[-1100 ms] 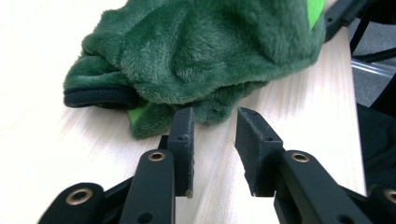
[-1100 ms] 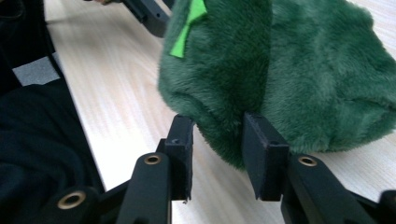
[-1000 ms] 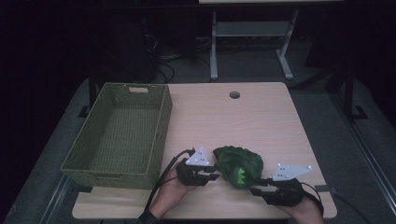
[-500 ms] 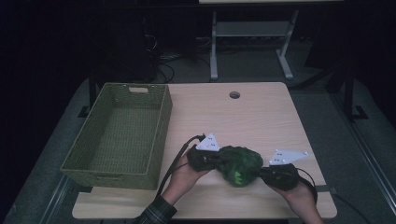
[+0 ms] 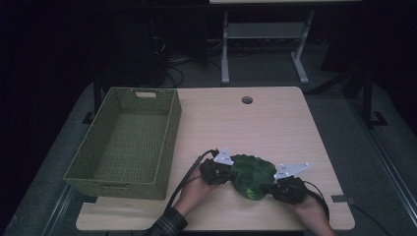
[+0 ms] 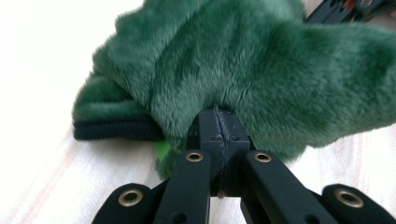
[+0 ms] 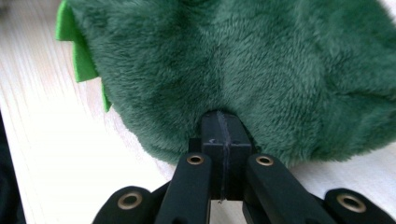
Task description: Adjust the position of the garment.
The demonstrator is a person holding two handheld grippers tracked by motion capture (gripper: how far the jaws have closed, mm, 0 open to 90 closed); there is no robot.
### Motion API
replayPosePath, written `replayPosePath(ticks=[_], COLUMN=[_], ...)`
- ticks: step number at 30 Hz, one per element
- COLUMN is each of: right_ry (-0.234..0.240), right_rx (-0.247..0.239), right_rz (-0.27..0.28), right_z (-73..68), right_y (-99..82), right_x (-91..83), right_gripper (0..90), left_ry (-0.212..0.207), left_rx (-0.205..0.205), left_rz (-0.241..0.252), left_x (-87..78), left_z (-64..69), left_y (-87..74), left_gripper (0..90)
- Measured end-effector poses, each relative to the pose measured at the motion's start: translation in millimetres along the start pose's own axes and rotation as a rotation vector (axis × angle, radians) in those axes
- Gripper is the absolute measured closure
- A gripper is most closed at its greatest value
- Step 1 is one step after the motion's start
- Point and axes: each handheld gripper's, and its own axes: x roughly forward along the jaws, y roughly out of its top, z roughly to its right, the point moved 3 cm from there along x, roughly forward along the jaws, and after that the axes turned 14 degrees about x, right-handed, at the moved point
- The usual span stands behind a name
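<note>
A green plush toy (image 5: 253,174) lies on the wooden table (image 5: 255,128) near its front edge. The left gripper (image 5: 230,171) meets the toy's left side and the right gripper (image 5: 269,186) its right front side. In the left gripper view the black jaws are pressed together, and the left gripper (image 6: 218,114) has its tip buried in puckered green fur (image 6: 243,60). The right gripper (image 7: 220,116) looks the same in its own view, jaws together and nipping the fur (image 7: 243,60). A bright green felt edge (image 7: 77,51) sticks out at the toy's side.
An empty green woven basket (image 5: 169,142) stands on the left half of the table, close to the left hand. A cable hole (image 5: 247,100) sits near the table's far edge. Bare wood stretches beyond the toy. Dark floor and desk legs lie behind the table.
Both hands have come in toward the toy from either side and dropped a little. The jaws that stood apart from it now sit against its fur.
</note>
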Motion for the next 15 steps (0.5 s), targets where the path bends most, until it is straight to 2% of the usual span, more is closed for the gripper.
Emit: replayPosePath(ticks=[4, 6, 7, 14, 15], right_ry=[0.015, 0.029, 0.036, 0.032, 0.028], right_rx=[0.018, 0.035, 0.05, 0.061, 0.047], right_rz=[-0.003, -0.003, -0.005, -0.021, -0.019], right_z=[1.3, 3.4, 3.5, 4.5, 5.3], right_y=[-2.6, -4.6, -5.4, -11.5, -12.4], right_x=[0.6, 0.2, -0.5, -6.2, -7.2], right_gripper=[90.0, 90.0, 90.0, 89.9, 89.9], left_ry=[-0.001, -0.003, 0.001, 0.001, 0.002], left_rx=[0.02, 0.017, 0.017, -0.006, 0.001], left_rz=[-0.046, -0.051, -0.047, -0.025, -0.026], left_x=[5.7, 6.9, 7.3, 7.4, 7.2], left_z=[3.5, 4.4, 4.8, 4.3, 3.6], left_y=[-4.1, -4.3, -4.5, -6.1, -6.2], left_gripper=[89.7, 89.8, 89.8, 89.8, 89.7])
